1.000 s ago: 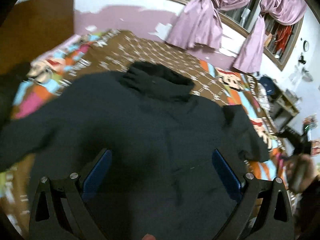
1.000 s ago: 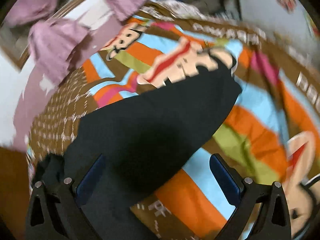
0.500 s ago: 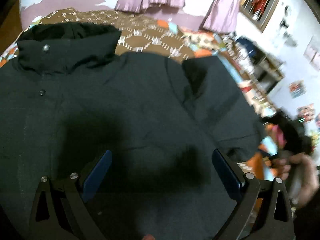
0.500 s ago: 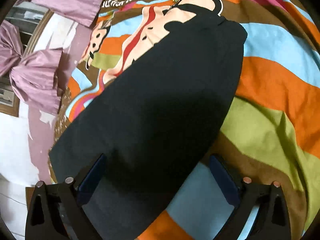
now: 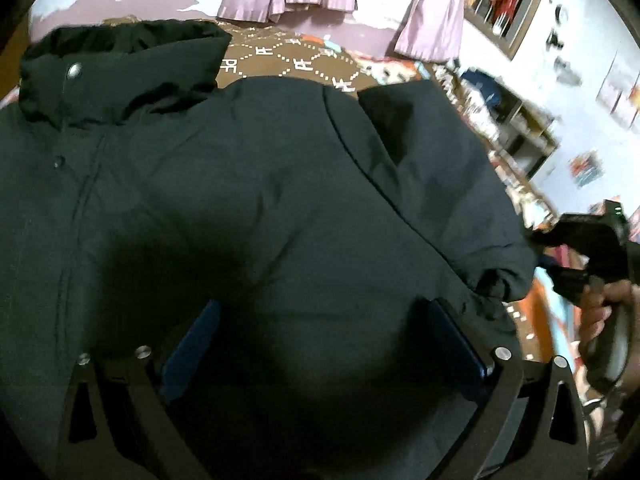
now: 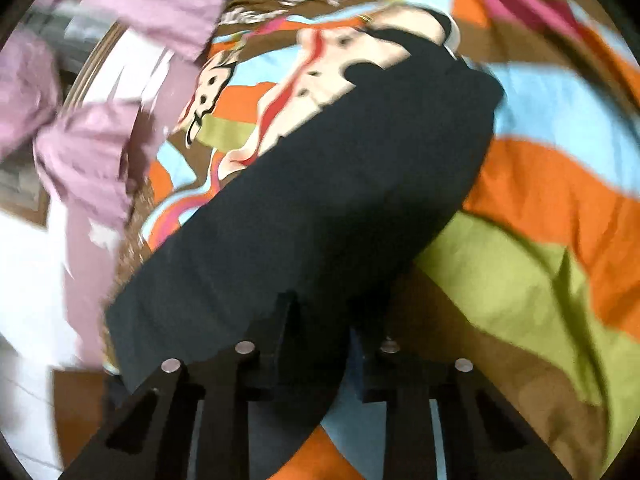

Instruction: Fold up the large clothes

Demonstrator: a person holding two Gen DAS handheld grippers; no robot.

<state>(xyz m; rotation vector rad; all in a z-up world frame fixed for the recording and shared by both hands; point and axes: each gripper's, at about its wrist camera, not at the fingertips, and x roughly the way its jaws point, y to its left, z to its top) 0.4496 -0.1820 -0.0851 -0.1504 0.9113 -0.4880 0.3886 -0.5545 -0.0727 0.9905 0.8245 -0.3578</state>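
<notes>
Your right claw [image 6: 332, 328] pinches the jacket sleeve [image 6: 320, 208]; left claw [image 5: 324, 344] gapes wide. Next, carry the sleeve across the jacket body [image 5: 240, 200].

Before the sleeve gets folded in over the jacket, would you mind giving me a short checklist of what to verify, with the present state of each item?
1. Right gripper shut on the sleeve: ok, its fingers are closed together over the dark fabric.
2. Left gripper free: ok, its jaws stand wide open above the jacket, holding nothing.
3. Jacket body spread flat on the bedspread: ok, collar at the far end.
4. Front closed: cannot tell; one snap on the collar shows, the rest is too dark.
5. Grip at the cuff: cannot tell; the right view is blurred.
6. Fold path over the body clear: not ok, the left gripper hangs over it.
</notes>
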